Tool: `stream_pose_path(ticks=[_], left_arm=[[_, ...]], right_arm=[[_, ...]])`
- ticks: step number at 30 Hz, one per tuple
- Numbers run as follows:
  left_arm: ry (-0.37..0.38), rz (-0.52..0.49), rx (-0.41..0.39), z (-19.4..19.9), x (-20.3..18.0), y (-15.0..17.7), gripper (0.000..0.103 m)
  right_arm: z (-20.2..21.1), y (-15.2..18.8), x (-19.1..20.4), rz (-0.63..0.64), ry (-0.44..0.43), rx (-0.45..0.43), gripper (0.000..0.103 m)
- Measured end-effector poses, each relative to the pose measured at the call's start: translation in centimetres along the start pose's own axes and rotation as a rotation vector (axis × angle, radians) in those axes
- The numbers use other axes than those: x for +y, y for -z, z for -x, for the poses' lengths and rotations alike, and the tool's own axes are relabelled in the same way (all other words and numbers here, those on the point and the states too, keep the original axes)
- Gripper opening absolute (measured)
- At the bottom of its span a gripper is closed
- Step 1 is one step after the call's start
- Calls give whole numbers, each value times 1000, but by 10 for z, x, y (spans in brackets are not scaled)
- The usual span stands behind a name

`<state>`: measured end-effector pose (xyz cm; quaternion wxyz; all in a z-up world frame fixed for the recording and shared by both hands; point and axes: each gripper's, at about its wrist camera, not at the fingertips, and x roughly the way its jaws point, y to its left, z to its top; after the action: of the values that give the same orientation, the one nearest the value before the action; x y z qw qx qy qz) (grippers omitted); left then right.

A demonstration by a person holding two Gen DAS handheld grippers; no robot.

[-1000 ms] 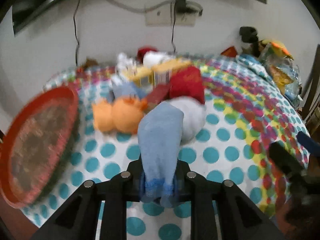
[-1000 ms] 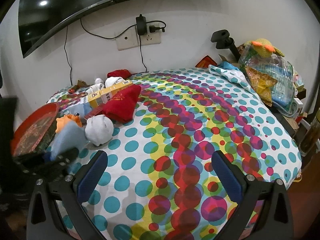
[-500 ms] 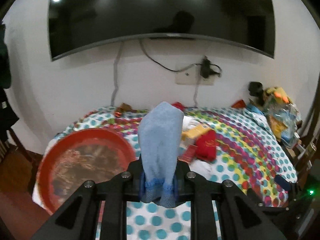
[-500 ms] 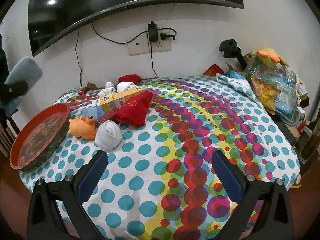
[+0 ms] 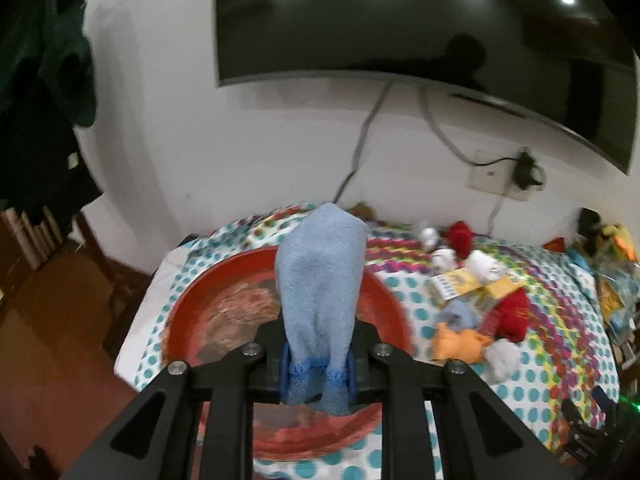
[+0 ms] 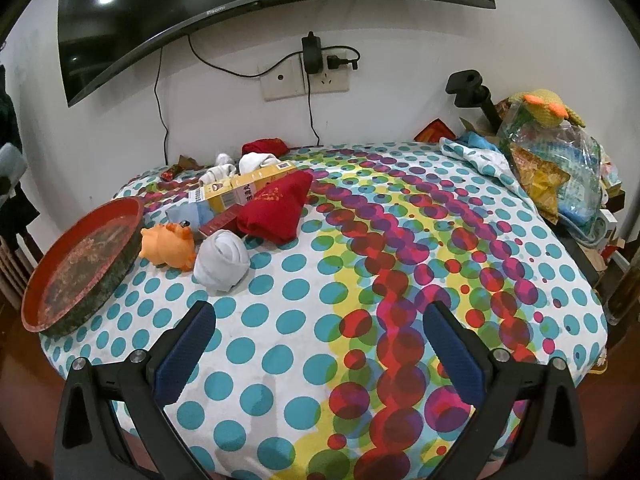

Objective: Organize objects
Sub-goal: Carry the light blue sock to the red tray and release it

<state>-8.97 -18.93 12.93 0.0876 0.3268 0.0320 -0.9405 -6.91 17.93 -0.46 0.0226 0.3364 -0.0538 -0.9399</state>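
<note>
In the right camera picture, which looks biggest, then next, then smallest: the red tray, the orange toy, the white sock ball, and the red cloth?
1. Red tray, clearly biggest.
2. Red cloth.
3. White sock ball and orange toy look about alike, so I won't rank them; the sock ball also lies a little nearer the camera.

Light blue sock (image 5: 320, 284) with darker blue cuff. Red-rimmed tray (image 6: 80, 258), brownish mottled inside. Tablecloth (image 6: 280, 320) white with teal dots, plus a red, magenta, yellow and green dotted band. Orange toy (image 6: 170, 246), white sock ball (image 6: 222, 266), red cloth (image 6: 276, 210), yellow box (image 6: 244, 188).
</note>
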Motion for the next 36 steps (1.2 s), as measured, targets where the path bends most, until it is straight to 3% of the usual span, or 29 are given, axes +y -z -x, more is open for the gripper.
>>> stream_pose_path(ticks=[10,16,27,36], left_arm=[[-73,76,133,-75,62,17,21],[-110,109,197,-123,85,6,21],[-163,107,349,-212,88,-1,23],[-212,109,406,-245,94,5,23]], right_arm=[[-19,10,15,37,-26,42,103],[-22,8,20,45,-53,43,103],[-27,7,21,78,-73,52,103],[-41,12,12,64,-64,92,103]])
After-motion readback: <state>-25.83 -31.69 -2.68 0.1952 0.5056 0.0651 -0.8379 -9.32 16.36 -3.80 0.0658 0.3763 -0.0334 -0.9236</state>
